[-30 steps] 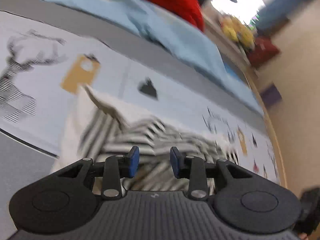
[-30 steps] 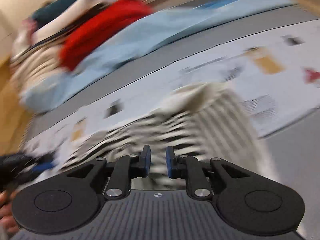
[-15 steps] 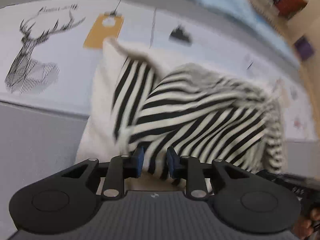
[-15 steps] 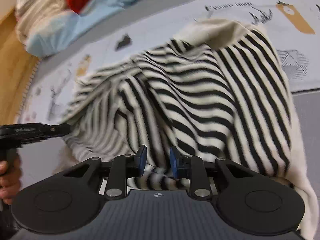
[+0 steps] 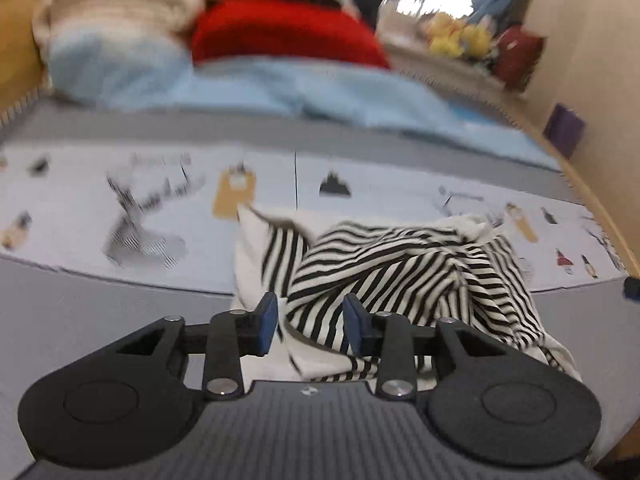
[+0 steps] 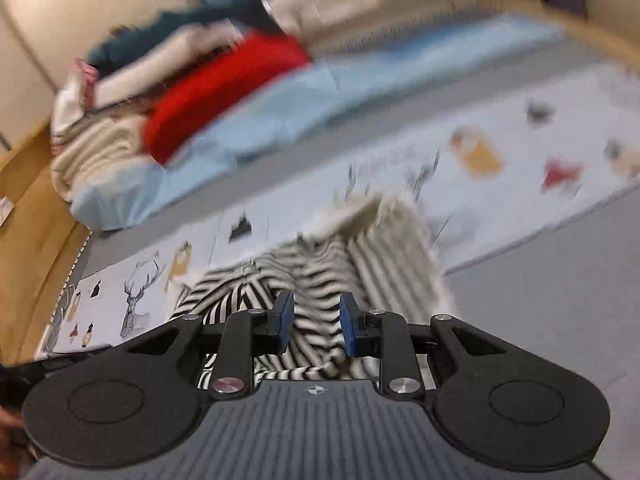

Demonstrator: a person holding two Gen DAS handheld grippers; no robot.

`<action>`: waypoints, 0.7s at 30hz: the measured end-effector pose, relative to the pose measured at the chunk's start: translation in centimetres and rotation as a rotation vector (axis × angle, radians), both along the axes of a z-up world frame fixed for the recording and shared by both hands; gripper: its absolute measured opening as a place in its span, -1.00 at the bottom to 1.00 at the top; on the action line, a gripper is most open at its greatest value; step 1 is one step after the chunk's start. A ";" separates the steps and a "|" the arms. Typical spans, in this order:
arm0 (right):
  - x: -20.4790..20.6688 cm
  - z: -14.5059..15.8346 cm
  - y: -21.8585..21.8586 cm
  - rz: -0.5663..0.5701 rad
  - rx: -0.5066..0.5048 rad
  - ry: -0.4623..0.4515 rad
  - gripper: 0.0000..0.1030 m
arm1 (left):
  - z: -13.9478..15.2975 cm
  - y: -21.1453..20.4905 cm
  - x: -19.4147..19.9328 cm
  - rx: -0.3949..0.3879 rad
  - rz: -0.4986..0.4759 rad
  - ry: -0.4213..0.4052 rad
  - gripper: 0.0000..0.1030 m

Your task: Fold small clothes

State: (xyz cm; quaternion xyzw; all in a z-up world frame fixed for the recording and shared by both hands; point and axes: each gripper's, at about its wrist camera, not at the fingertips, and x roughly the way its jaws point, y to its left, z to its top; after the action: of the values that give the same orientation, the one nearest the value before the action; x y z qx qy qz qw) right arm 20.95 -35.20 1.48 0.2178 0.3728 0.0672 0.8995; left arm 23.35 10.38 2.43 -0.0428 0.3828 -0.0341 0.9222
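From my left wrist view, the left hand-held gripper (image 5: 310,328) stands released, its blue pads apart with nothing pinched between them. The striped garment (image 5: 400,276) lies crumpled straight ahead and just to the right of it, on the printed mat (image 5: 100,200) over the grey surface (image 5: 80,312). A near fold of the cloth sits between and just under the pads; I cannot tell whether they touch it. The bundle's long axis runs left to right across my view, with the cream edge to the left. Beyond it are a blue blanket (image 5: 260,84) and a red garment (image 5: 288,32), both blurred.

From my right wrist view, the right hand-held gripper (image 6: 316,328) is likewise released, pads apart above the striped garment (image 6: 304,276), which spreads ahead and to its left. Here the cloth is blurred. Both grippers look about equally near; I judge the next grasp depends on finding a near edge rather than the heaped middle.
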 end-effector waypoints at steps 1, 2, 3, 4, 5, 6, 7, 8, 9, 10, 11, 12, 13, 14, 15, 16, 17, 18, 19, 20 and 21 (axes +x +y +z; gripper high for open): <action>-1.6 0.9 -0.3 -0.001 -0.046 -0.039 -0.48 | 0.6 -0.1 -1.5 0.019 -0.008 -0.027 -0.07; -3.0 1.5 -0.5 -0.003 -0.090 -0.068 -0.47 | 0.9 -0.1 -3.2 0.036 -0.018 -0.050 0.00; -5.0 1.9 -1.1 -0.010 -0.133 -0.089 -0.45 | 1.0 -0.1 -4.9 0.052 -0.030 -0.067 0.02; -6.1 2.3 -1.7 -0.020 -0.152 -0.092 -0.45 | 0.8 -0.3 -6.4 0.064 -0.040 -0.079 0.03; -8.0 2.2 -2.3 -0.035 -0.154 -0.093 -0.45 | 0.5 -0.3 -7.8 0.068 -0.046 -0.087 0.03; -9.5 1.9 -2.9 -0.052 -0.147 -0.092 -0.45 | 0.0 -0.3 -9.3 0.061 -0.056 -0.092 0.02; -10.7 1.2 -3.0 -0.070 -0.142 -0.093 -0.45 | -0.9 -0.2 -10.5 0.048 -0.063 -0.092 -0.04; -11.8 0.3 -3.1 -0.089 -0.142 -0.095 -0.45 | -1.7 0.0 -11.5 0.023 -0.045 -0.071 -0.25; -13.1 -0.5 -3.2 -0.102 -0.142 -0.095 -0.45 | -1.9 0.0 -11.8 0.007 -0.052 -0.042 -0.40; -14.2 -1.6 -3.2 -0.103 -0.143 -0.084 -0.45 | -1.8 0.2 -12.3 -0.001 -0.060 -0.056 -0.45; -14.3 -2.5 -2.7 -0.108 -0.146 -0.047 -0.44 | -1.8 0.3 -12.8 -0.029 -0.066 -0.071 -0.45; -14.7 -2.9 -2.7 -0.116 -0.130 -0.029 -0.44 | -2.1 0.5 -12.9 -0.048 -0.077 -0.057 -0.45; -14.7 -3.2 -2.5 -0.116 -0.113 -0.036 -0.44 | -2.4 0.7 -12.9 -0.043 -0.077 -0.030 -0.45; -14.7 -3.5 -2.4 -0.108 -0.111 -0.038 -0.44 | -2.7 0.8 -12.8 -0.026 -0.062 -0.006 -0.45; -14.6 -3.8 -2.2 -0.101 -0.128 -0.027 -0.44 | -3.1 1.2 -12.6 -0.023 -0.040 0.027 -0.45; -14.4 -4.2 -2.0 -0.100 -0.144 -0.010 -0.44 | -3.5 1.5 -12.3 -0.036 -0.026 0.059 -0.45; -14.3 -4.6 -2.2 -0.105 -0.146 0.011 -0.44 | -3.9 1.9 -12.0 -0.055 -0.016 0.092 -0.45; -14.2 -5.1 -2.4 -0.109 -0.134 0.031 -0.44 | -4.4 2.2 -11.7 -0.064 -0.006 0.125 -0.45; -14.2 -5.3 -2.7 -0.113 -0.123 0.051 -0.44 | -4.9 2.5 -11.3 -0.060 0.006 0.148 -0.45; -14.3 -5.7 -2.9 -0.119 -0.121 0.072 -0.44 | -5.4 2.7 -11.0 -0.053 0.020 0.174 -0.45; -14.0 -6.2 -3.0 -0.127 -0.119 0.100 -0.44 | -6.2 3.1 -10.8 -0.053 0.037 0.210 -0.45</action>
State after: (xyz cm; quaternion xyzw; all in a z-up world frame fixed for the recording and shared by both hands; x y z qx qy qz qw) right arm 6.92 -38.22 -4.75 0.1901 0.4062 -0.0233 0.8935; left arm 12.59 13.44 -3.76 -0.0777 0.4753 -0.0225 0.8761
